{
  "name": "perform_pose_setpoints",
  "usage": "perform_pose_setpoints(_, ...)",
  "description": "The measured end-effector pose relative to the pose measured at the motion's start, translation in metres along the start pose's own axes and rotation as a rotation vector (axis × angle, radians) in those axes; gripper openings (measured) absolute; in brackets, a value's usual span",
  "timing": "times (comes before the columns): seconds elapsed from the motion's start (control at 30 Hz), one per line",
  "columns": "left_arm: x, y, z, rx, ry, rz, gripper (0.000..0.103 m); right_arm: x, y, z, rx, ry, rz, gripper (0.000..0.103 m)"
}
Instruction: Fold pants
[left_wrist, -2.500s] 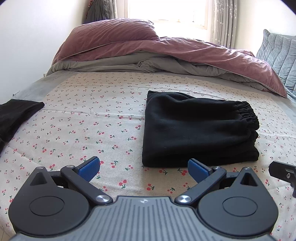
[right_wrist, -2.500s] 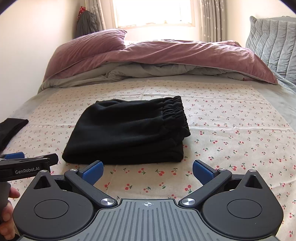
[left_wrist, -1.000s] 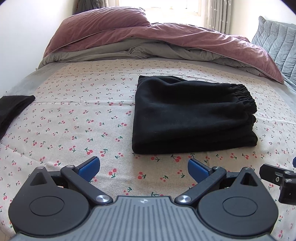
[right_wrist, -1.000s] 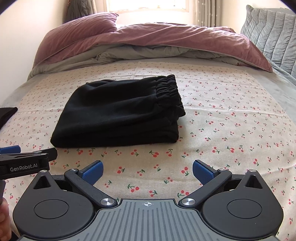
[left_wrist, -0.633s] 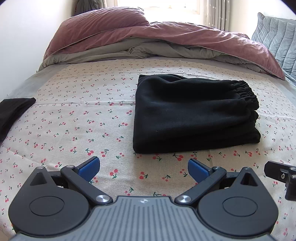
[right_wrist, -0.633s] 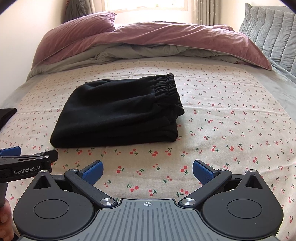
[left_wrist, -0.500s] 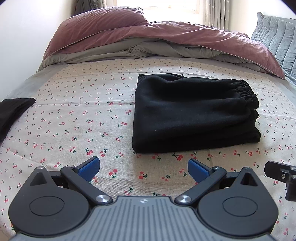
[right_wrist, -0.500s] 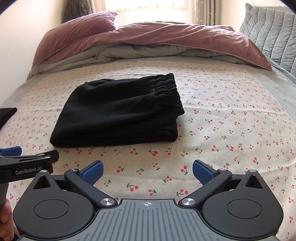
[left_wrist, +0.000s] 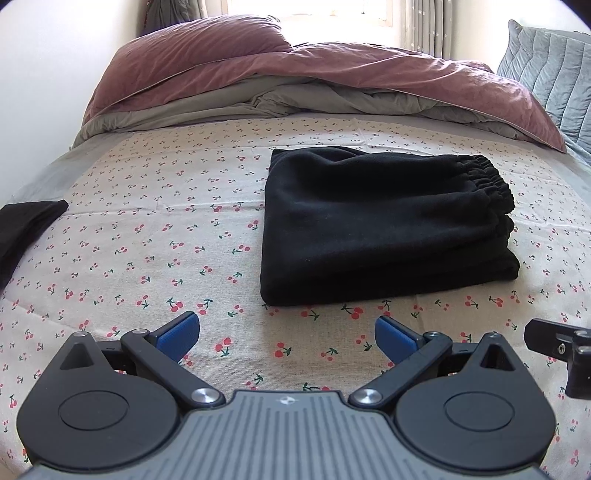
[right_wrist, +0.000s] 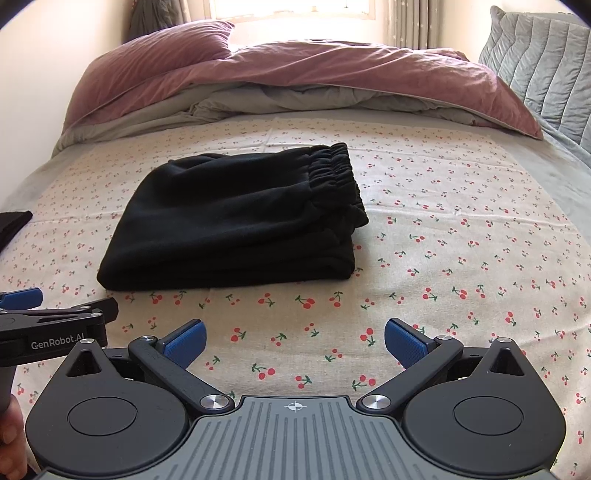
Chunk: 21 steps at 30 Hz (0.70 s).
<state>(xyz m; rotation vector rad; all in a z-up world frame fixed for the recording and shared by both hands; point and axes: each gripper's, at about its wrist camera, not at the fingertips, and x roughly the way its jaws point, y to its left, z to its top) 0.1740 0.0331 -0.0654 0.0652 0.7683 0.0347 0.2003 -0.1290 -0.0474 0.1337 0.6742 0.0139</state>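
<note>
The black pants (left_wrist: 384, 225) lie folded in a neat rectangle on the cherry-print sheet (left_wrist: 155, 236), elastic waistband to the right. They also show in the right wrist view (right_wrist: 236, 221). My left gripper (left_wrist: 287, 338) is open and empty, hovering just in front of the pants' near edge. My right gripper (right_wrist: 293, 345) is open and empty, also in front of the pants. The left gripper's body shows at the left of the right wrist view (right_wrist: 55, 328). Part of the right gripper shows at the right edge of the left wrist view (left_wrist: 565, 354).
A mauve duvet (left_wrist: 332, 77) and pillow (left_wrist: 192, 48) are heaped at the head of the bed. A grey quilted cushion (right_wrist: 543, 62) stands at the back right. Another black garment (left_wrist: 26, 229) lies at the bed's left edge.
Both grippers have drifted slightly, with the view of the pants shifting a little. The pants have not moved and both grippers stay open.
</note>
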Motion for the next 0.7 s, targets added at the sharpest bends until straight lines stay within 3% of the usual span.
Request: perform_pose_setpoints(0.7, -0.0036, -0.0047, -0.0018, 0.03, -0.024, -0.043, 0.102, 0.0009, 0.0009, -0.0012, -0.008, 0.001, -0.002, 0.103)
